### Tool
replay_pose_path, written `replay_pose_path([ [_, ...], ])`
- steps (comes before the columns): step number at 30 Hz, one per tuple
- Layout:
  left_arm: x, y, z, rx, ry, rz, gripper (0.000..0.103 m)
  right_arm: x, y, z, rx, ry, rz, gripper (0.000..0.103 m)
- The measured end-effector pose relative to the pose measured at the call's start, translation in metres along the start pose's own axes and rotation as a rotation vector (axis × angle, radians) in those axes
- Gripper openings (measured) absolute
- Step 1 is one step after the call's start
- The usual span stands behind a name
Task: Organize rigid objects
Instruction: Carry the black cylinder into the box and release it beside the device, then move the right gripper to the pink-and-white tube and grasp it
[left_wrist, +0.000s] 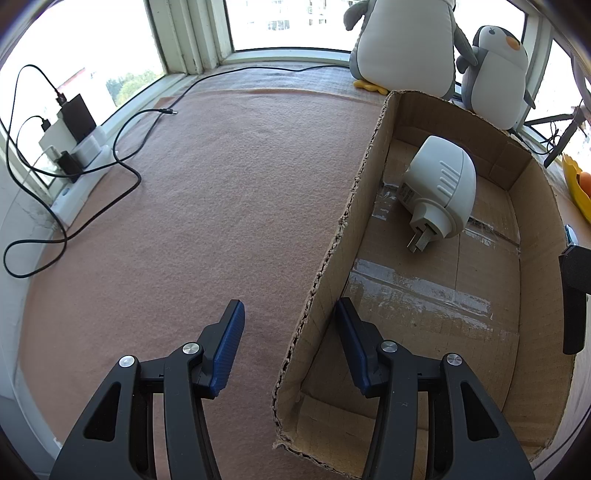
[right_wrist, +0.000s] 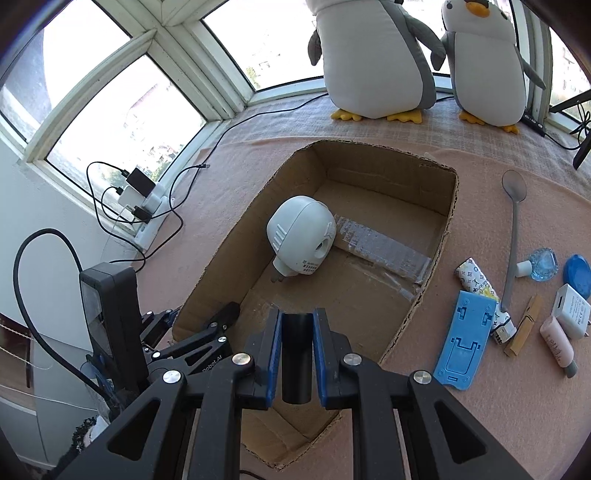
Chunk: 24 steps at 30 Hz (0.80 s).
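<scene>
An open cardboard box (right_wrist: 443, 229) lies on the pink felt. A white plug-in device (right_wrist: 301, 236) rests on its side inside, its prongs visible in the left wrist view (left_wrist: 439, 188). My right gripper (right_wrist: 296, 328) hovers over the near end of the box, shut on a black cylinder (right_wrist: 295, 354) that stands upright between the blue pads. My left gripper (left_wrist: 290, 317) is open and straddles the box's left wall (left_wrist: 332, 258), one finger outside and one inside, neither pad pressing on the card.
Right of the box lie a blue phone stand (right_wrist: 463, 339), a grey spoon (right_wrist: 513, 240), a patterned tube (right_wrist: 476, 280), a clothespin (right_wrist: 524, 325), a white charger (right_wrist: 570, 310) and a pink tube (right_wrist: 557, 343). Two plush penguins (right_wrist: 373, 55) stand behind. Chargers and cables (left_wrist: 77, 147) are at the left.
</scene>
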<state>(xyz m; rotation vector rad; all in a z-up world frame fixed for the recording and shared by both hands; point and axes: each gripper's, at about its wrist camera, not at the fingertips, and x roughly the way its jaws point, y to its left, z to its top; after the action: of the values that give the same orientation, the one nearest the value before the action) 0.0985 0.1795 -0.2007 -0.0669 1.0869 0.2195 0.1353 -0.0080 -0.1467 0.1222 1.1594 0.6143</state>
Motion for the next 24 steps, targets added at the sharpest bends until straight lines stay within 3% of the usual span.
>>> replay_pose_path([
  [8, 0.000, 0.000, 0.000, -0.001, -0.001, 0.001, 0.050, 0.001, 0.004, -0.002, -0.017, 0.001, 0.002, 0.018],
  [10, 0.000, 0.001, 0.000, 0.000, -0.001, 0.001, 0.050, -0.001, 0.005, -0.001, -0.022, -0.006, 0.002, 0.044],
  [12, 0.000, 0.000, 0.001, 0.001, -0.001, 0.002, 0.050, -0.006, 0.006, -0.002, -0.031, -0.031, -0.004, 0.053],
  [24, 0.000, 0.001, 0.001, 0.004, -0.001, 0.012, 0.050, -0.035, -0.030, -0.007, 0.022, -0.087, -0.022, 0.056],
])
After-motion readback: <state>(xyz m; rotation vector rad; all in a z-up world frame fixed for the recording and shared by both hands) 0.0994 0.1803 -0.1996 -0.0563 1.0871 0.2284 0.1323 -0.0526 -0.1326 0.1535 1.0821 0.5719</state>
